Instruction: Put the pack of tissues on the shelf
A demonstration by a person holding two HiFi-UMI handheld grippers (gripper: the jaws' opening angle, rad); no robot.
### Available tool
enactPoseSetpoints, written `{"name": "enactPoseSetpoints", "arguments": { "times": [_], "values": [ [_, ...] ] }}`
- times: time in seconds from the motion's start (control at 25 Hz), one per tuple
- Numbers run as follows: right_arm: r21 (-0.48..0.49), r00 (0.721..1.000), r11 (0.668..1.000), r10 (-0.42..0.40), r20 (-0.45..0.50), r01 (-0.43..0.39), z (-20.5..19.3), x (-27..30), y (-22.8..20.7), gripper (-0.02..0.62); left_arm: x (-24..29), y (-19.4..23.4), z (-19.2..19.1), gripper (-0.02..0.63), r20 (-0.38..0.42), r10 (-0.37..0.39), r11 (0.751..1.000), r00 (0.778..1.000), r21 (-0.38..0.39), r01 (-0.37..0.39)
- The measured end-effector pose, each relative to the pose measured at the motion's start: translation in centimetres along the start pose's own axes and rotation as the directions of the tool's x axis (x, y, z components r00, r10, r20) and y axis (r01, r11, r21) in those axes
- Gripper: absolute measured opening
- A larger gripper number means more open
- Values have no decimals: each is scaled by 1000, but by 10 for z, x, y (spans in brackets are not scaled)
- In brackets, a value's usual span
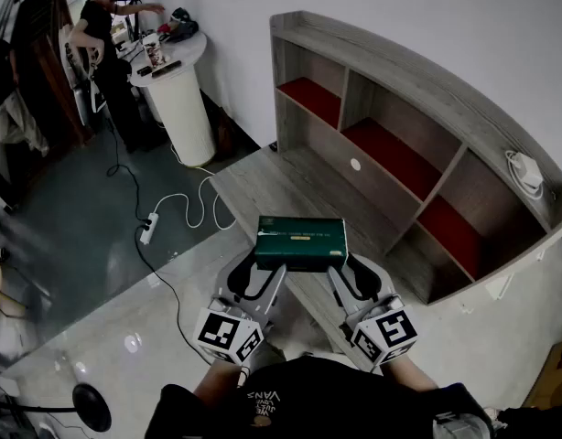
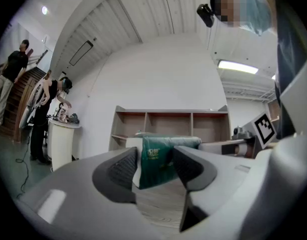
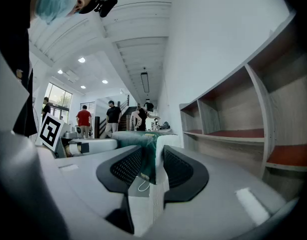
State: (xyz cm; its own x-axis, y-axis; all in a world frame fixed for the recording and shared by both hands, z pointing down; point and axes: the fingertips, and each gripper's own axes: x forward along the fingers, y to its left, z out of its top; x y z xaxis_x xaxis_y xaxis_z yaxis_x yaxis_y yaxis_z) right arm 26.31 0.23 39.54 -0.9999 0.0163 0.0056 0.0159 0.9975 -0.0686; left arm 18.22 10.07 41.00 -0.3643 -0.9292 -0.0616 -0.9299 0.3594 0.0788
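Observation:
A dark green pack of tissues (image 1: 301,242) hangs level in front of me, over the low wooden platform (image 1: 290,186). My left gripper (image 1: 265,269) grips its left end and my right gripper (image 1: 340,269) its right end. In the left gripper view the green pack (image 2: 156,160) sits between the pads of the left gripper (image 2: 154,168). The right gripper view shows the pack (image 3: 145,151) pinched between the closer-set pads of the right gripper (image 3: 153,168). The grey wooden shelf (image 1: 405,90), its compartments lined in red, stands ahead and to the right against the white wall.
A white adapter (image 1: 524,168) lies on the shelf's top board. At the far left a person (image 1: 105,44) stands by a white round pedestal table (image 1: 182,99). A power strip and white cable (image 1: 149,227) lie on the floor. A cardboard box (image 1: 552,384) sits at the lower right.

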Motion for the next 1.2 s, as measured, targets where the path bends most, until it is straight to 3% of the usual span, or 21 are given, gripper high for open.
{"name": "enactPoseSetpoints", "arguments": {
  "times": [0.28, 0.52, 0.88, 1.2],
  "values": [
    [12, 1000, 1000, 12, -11, -12, -5, 13, -5, 133, 8, 11, -4, 252, -16, -7, 1000, 1000, -5, 7],
    [-2, 999, 999, -35, -18, 35, -1, 33, -7, 133, 22, 32, -4, 252, -16, -52, 998, 999, -30, 51],
    [9, 990, 990, -138, 23, 138, 10, 115, 1, 133, 55, 116, 9, 252, -15, -143, 989, 990, -28, 142],
    [21, 962, 964, -267, 51, 266, 16, 177, 25, 133, 69, 186, 21, 252, -18, -265, 964, 964, -28, 264]
  ]
}}
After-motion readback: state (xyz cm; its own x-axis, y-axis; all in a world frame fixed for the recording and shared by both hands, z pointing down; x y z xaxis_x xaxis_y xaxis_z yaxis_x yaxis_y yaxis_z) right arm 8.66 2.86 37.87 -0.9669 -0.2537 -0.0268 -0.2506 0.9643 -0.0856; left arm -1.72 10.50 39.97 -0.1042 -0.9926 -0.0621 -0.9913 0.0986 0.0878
